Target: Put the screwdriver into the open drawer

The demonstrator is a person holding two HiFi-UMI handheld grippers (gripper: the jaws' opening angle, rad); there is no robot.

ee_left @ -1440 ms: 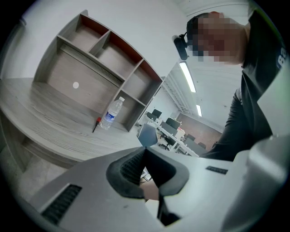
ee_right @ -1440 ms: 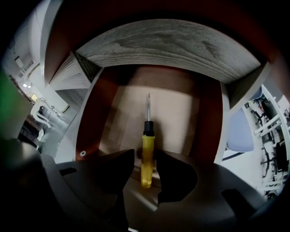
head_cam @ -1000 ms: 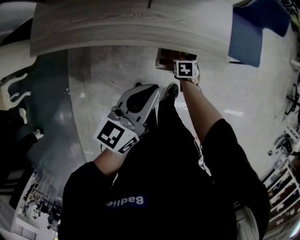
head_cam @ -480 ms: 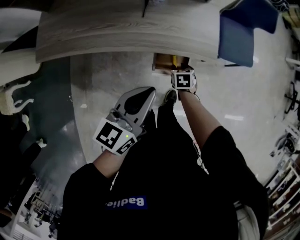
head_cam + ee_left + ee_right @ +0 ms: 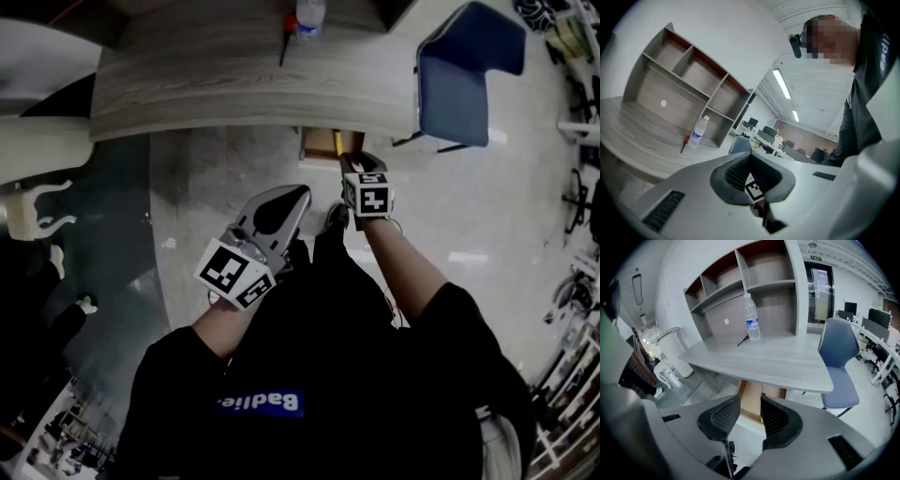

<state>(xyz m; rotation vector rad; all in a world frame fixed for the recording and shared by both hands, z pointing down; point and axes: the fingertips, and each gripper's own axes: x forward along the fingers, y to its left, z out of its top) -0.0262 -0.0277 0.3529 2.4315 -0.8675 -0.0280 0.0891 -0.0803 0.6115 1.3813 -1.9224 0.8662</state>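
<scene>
The yellow-handled screwdriver (image 5: 337, 142) lies in the open brown wooden drawer (image 5: 315, 146) under the grey wood-grain tabletop (image 5: 234, 84). Nearby, the right hand-held gripper (image 5: 750, 408) is empty and its jaws are closing. The left hand-held gripper (image 5: 750, 157) is closed and empty.

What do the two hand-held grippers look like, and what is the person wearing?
Both the left gripper and the right gripper have light grey shells, dark ribbed jaw pads and a cube of black-and-white square markers. The right gripper's jaws are closing on nothing. The person wears a black top, forearms uncovered, with white lettering on blue.
</scene>
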